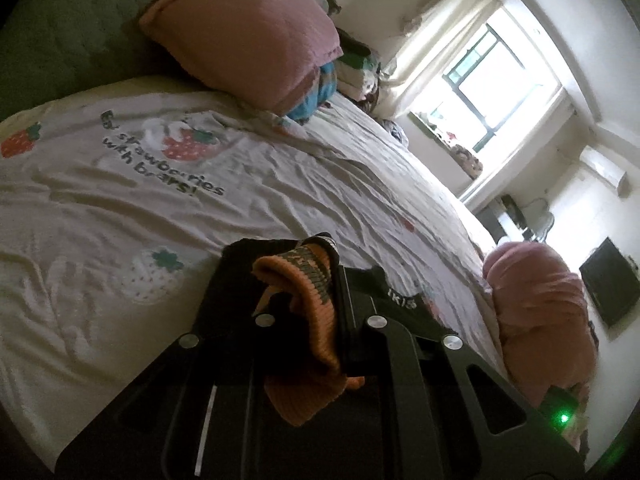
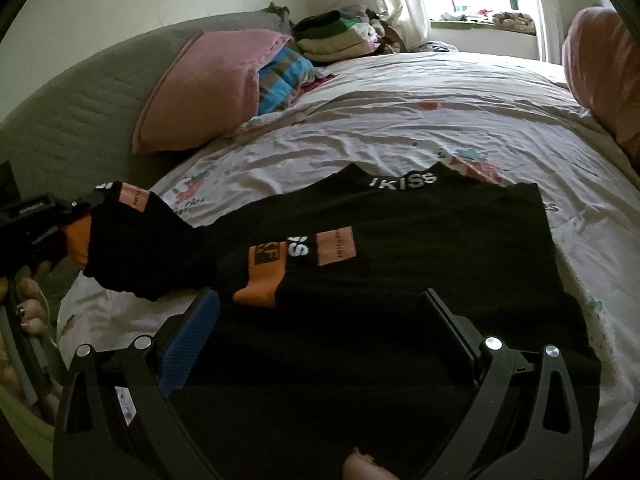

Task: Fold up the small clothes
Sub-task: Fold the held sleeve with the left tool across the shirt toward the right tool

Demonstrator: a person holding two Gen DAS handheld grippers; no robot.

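Observation:
A small black top [image 2: 420,240] with white "KISS" lettering and orange cuffs lies spread on the bed. My left gripper [image 1: 304,280] is shut on one sleeve's orange cuff [image 1: 308,320] and holds it lifted; it shows at the left of the right wrist view [image 2: 60,232]. The other sleeve [image 2: 272,268] lies folded across the top's body. My right gripper [image 2: 320,316] is open and empty, its fingers just above the top's near hem.
The bed has a white sheet [image 2: 400,120] printed with strawberries. A pink pillow [image 2: 208,88] leans on the grey headboard [image 2: 80,100]. Folded clothes [image 2: 336,36] are stacked behind it. A pink bundle [image 1: 540,320] lies at the bed's right edge.

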